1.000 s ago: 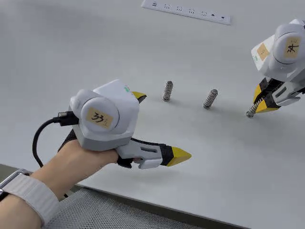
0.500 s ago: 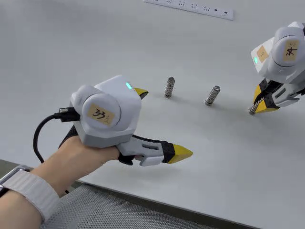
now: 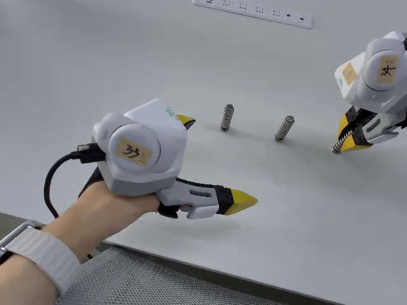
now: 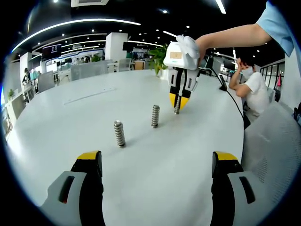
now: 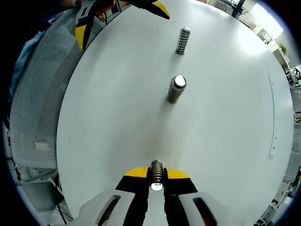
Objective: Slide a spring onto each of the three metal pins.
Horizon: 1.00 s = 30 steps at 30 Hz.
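Two grey springs sit upright on pins on the white table: one spring [image 3: 226, 117] [image 4: 119, 133] [image 5: 183, 40] and a second spring [image 3: 283, 128] [image 4: 155, 116] [image 5: 176, 89]. A third spring [image 3: 339, 144] [image 4: 177, 106] [image 5: 156, 168] stands tilted at the right, touching the table. My right gripper [image 3: 348, 141] [image 4: 179, 100] [image 5: 156, 178] is shut on it from above. My left gripper [image 3: 214, 160] [image 4: 157, 162] is held at the near left, wide open and holding nothing, pointing toward the springs.
A white power strip [image 3: 254, 11] lies at the table's far edge. The table's near edge [image 3: 191, 270] runs below my left hand, with a grey mesh chair [image 3: 127, 283] beneath it. A seated person [image 4: 251, 82] is beyond the table.
The view has shifted slightly. Both grippers and the three springs stand as before.
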Motion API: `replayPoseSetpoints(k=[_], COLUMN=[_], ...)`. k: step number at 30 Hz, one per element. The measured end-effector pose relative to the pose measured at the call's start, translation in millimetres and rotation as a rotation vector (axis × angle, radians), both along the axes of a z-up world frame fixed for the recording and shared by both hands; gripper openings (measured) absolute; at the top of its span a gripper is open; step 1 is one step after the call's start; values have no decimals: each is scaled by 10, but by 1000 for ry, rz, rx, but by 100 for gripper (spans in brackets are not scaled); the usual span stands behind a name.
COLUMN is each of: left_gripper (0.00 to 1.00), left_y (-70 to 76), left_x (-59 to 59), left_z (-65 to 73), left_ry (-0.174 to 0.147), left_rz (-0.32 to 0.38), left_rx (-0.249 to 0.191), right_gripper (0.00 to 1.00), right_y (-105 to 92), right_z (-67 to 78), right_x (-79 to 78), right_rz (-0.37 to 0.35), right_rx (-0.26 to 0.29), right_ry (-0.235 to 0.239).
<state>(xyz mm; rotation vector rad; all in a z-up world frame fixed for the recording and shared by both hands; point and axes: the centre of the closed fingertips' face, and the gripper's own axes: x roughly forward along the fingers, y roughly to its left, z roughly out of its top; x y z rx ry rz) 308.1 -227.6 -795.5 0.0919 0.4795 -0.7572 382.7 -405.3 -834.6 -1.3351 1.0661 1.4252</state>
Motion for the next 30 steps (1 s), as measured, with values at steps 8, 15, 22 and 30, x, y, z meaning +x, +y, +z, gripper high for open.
replayPoseSetpoints(k=[8, 15, 22, 30], left_gripper=[96, 96, 96, 96], left_y=[10, 18, 34, 78], left_x=[-1, 4, 7, 14], left_z=[-9, -18, -27, -15], left_ry=[6, 9, 11, 6], left_rz=[3, 8, 16, 38], left_rx=[-1, 0, 2, 2], right_gripper=[31, 61, 85, 97], right_y=[13, 90, 82, 111], right_z=[-22, 50, 110, 243], right_x=[-4, -12, -14, -193], right_rz=[2, -37, -108, -218], right_rx=[32, 122, 201, 335], right_ry=[12, -4, -18, -20])
